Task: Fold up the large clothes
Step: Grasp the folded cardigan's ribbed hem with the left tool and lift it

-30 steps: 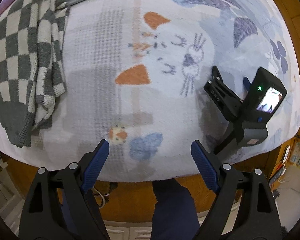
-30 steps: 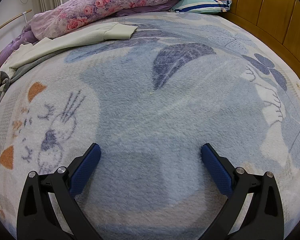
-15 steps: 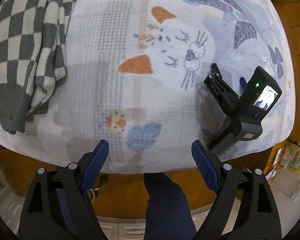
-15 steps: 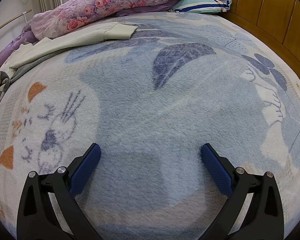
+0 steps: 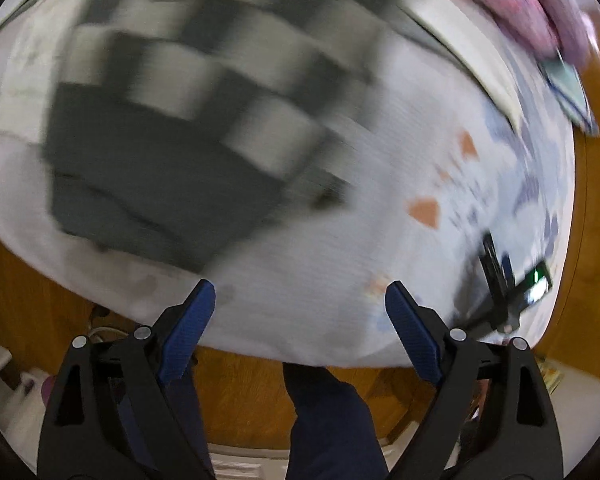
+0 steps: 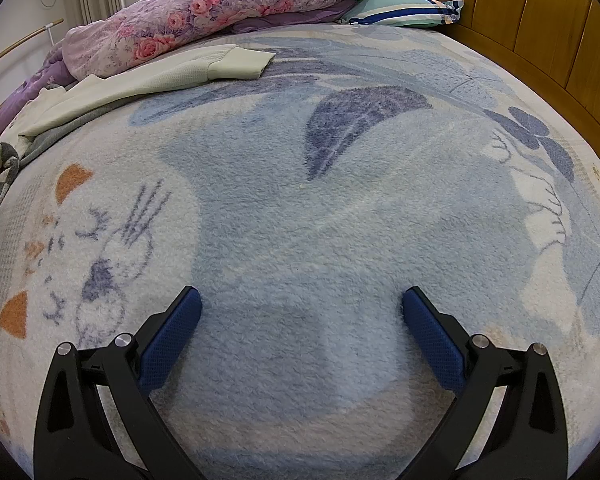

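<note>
Open fleece cat-print blanket (image 6: pixel 300 216) ahead, unobstructed. Far edge blocked: cream knit garment (image 6: pixel 148 80), floral quilt heap (image 6: pixel 204 16). Checkered grey-cream sweater (image 5: pixel 188 92) left; wooden headboard (image 6: pixel 540 28) right.

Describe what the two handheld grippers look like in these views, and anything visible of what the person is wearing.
Both the left gripper and right gripper have black plastic finger arms with triangular cut-outs and silver pivot bolts, tipped with textured blue pads. In the left wrist view the right gripper's body carries a small lit screen and a green light. Below the bed edge, a dark navy trouser leg shows.
</note>
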A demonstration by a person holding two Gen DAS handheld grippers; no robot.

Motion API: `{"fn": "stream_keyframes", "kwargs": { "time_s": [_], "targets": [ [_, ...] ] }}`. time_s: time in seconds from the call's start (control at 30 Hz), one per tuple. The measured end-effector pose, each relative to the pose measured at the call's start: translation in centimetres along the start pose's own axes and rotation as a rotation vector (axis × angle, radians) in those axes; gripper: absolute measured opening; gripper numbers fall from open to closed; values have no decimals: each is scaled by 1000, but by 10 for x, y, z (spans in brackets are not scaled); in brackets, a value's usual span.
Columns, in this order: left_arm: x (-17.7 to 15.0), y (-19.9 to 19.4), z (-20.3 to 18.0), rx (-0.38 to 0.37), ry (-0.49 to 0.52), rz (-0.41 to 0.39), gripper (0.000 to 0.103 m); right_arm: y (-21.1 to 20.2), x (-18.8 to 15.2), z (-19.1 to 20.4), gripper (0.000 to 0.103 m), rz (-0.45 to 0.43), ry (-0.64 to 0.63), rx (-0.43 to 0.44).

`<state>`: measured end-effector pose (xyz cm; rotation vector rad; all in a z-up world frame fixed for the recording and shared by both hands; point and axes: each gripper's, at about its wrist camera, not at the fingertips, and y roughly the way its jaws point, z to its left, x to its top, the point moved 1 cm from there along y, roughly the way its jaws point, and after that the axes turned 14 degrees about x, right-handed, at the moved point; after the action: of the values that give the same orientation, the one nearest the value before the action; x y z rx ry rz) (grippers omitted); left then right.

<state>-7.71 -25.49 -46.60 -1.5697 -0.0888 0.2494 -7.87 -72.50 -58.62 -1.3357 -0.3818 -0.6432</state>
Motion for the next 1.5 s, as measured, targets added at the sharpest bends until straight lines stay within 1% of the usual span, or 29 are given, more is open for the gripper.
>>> {"fn": "stream_keyframes", "kwargs": {
  "time_s": [0.13,0.23,0.33,0.37,0.43,0.47,0.5,0.53,0.57,0.6,0.67,0.7,0.73,0.77,0.8,0.87,0.9,0.93,0.97,1.03,1.1,1.13,1.2,1.27,1.33,1.43,1.5],
  "targets": [
    [35,-5,89,15,-89,-29,89,0,0,0,97,0,0,0],
    [58,-1,138,29,-139,-51,89,0,-1,0,97,-1,0,0],
    [81,10,169,12,-155,-55,89,0,1,-1,97,6,6,6],
    [86,14,175,7,-157,-56,89,0,0,1,97,2,0,-1],
    [101,26,186,-23,-159,-50,89,5,9,-3,97,15,0,-16],
    [106,30,189,-30,-159,-45,89,6,13,-2,97,42,23,-33],
    [111,34,191,-42,-160,-42,89,7,18,1,97,84,65,-69],
    [114,36,192,-59,-157,-41,89,7,22,6,97,147,122,-100],
    [119,41,191,-84,-143,-28,89,9,28,12,97,239,186,-95],
    [123,45,190,-95,-127,-13,89,7,32,20,97,267,229,-69],
    [132,56,190,-118,-74,20,89,-16,45,58,96,177,308,110],
    [134,60,186,-130,-53,32,89,-23,48,76,96,167,333,161],
    [138,65,184,-140,-26,50,90,-30,50,103,97,164,366,252],
    [141,68,181,-143,-8,60,91,-34,49,134,96,176,384,342],
    [143,71,180,-147,16,67,91,-37,47,154,96,187,395,387],
    [148,78,177,-148,69,75,92,-39,33,210,96,212,467,536],
    [151,83,176,-151,88,91,93,-39,26,227,96,217,491,565],
    [153,85,176,-154,95,102,93,-36,14,249,96,226,532,586],
    [156,88,174,-158,105,118,93,-33,5,261,96,239,554,603],
    [161,89,169,-146,127,135,93,-21,-15,284,96,256,622,572],
    [169,89,163,-127,152,132,93,-8,-32,293,96,267,711,593],
    [171,89,161,-121,162,129,93,0,-38,297,96,270,756,622],
    [172,89,157,-117,173,127,93,14,-42,302,97,272,806,680],
    [174,89,157,-122,166,138,93,28,-46,305,96,269,826,695],
    [172,91,153,-121,164,143,93,42,-51,308,97,289,832,674],
    [172,90,148,-109,177,140,93,48,-55,310,97,265,847,654],
    [167,83,151,-114,176,137,93,48,-55,312,97,269,854,651]
  ]
}}
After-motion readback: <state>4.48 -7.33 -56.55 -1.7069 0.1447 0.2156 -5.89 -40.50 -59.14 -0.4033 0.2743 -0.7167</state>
